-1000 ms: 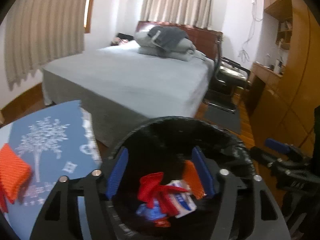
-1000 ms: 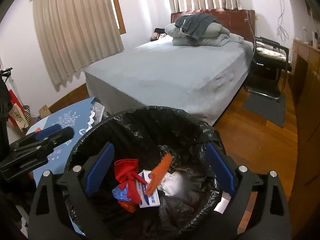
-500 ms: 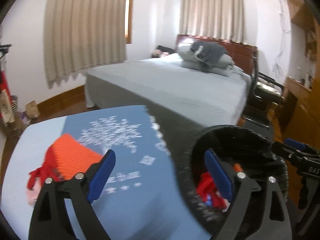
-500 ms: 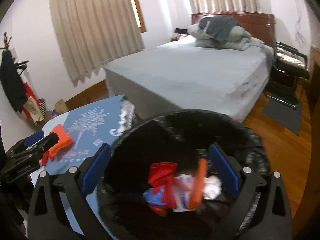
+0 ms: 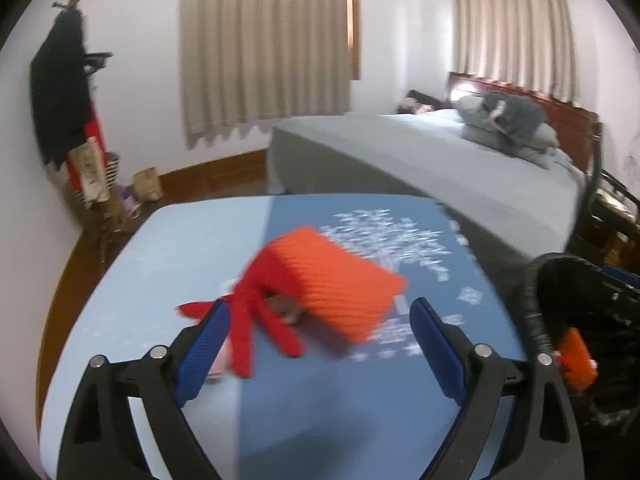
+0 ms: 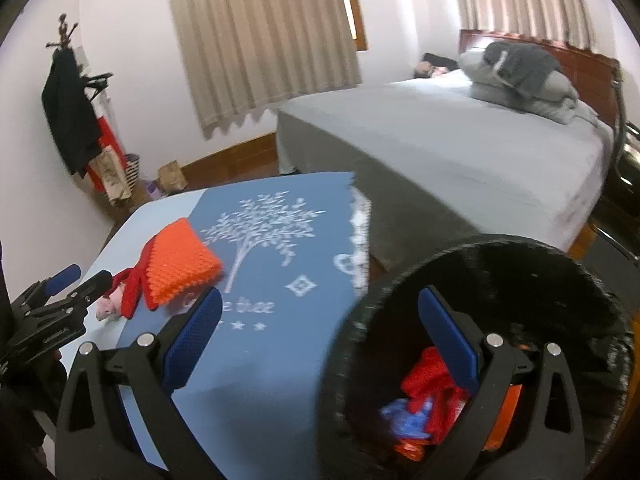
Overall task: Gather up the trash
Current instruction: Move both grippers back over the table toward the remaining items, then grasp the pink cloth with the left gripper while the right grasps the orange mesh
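Observation:
An orange knitted piece with red strings lies on the blue table; it also shows in the right wrist view. My left gripper is open and empty just in front of it. A black-lined trash bin stands right of the table and holds red, blue and orange trash. My right gripper is open and empty, straddling the bin's near rim. The left gripper also shows in the right wrist view, near the orange piece.
A small pink scrap lies by the orange piece. A grey bed stands behind the table and bin. A coat stand and bags are at the left wall. A black chair is at the far right.
Both grippers have swung left, away from the bin and toward the table. The left gripper now faces the orange knitted piece up close. Both stay open.

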